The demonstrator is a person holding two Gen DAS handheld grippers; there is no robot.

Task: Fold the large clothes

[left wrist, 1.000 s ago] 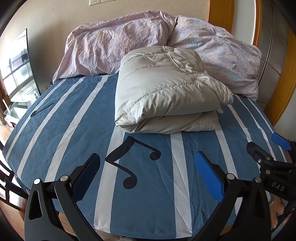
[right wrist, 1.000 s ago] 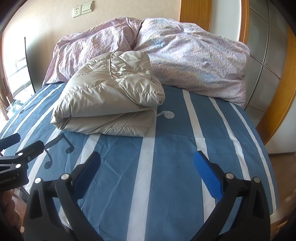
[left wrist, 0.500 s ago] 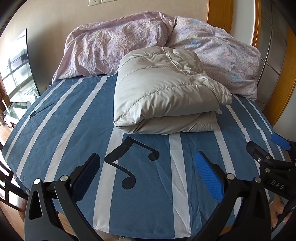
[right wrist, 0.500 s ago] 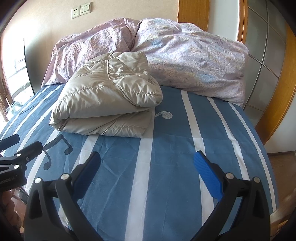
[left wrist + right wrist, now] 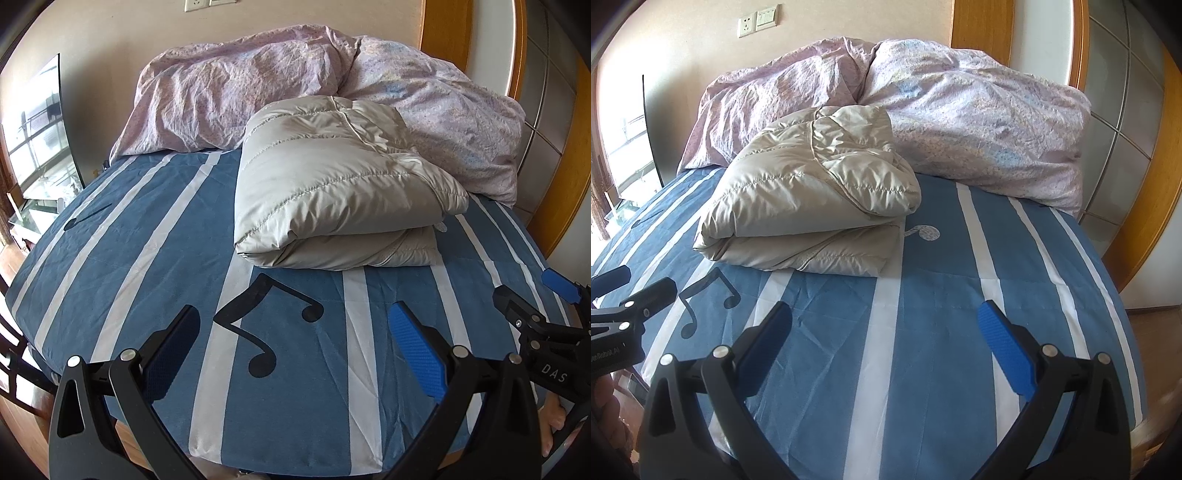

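A beige quilted down jacket (image 5: 332, 192) lies folded into a thick bundle on the blue and white striped bed sheet (image 5: 147, 258), in front of the bedding. It also shows in the right wrist view (image 5: 809, 206). My left gripper (image 5: 295, 354) is open and empty, held above the near part of the bed, well short of the jacket. My right gripper (image 5: 886, 350) is open and empty too, to the right of the left one. Each gripper shows at the edge of the other's view.
A crumpled pink duvet (image 5: 258, 88) is piled against the wall behind the jacket, also in the right wrist view (image 5: 979, 122). A wooden-framed wardrobe (image 5: 1137, 147) stands at the right. A window and a glass table (image 5: 33, 177) are at the left.
Both grippers have drifted slightly back and left, so the jacket sits a little further right in the views. The jaws have stayed open. The jacket has not moved.
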